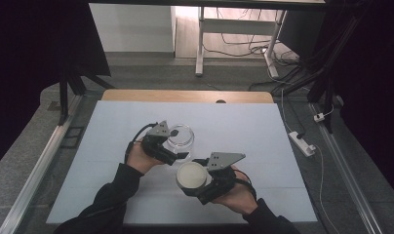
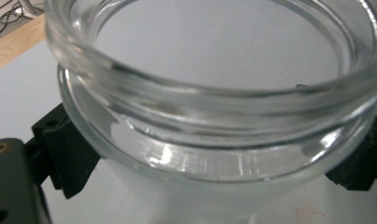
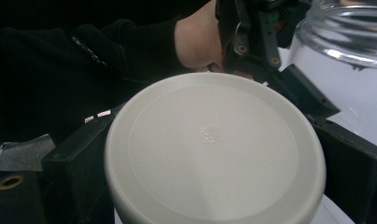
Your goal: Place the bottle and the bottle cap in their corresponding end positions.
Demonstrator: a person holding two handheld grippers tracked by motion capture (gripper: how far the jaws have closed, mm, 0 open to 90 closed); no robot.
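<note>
The clear glass jar (image 1: pixel 180 136) stands open-mouthed near the middle of the white table (image 1: pixel 263 141), clamped between the left gripper (image 1: pixel 181 144)'s jaws. Just nearer and to the right, the right gripper (image 1: pixel 191 171) grips the round white lid (image 1: pixel 191 176) by its rim, apart from the jar.

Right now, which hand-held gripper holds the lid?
The right hand-held gripper clamps the white lid; the left hand-held gripper grips the open glass jar instead.
</note>
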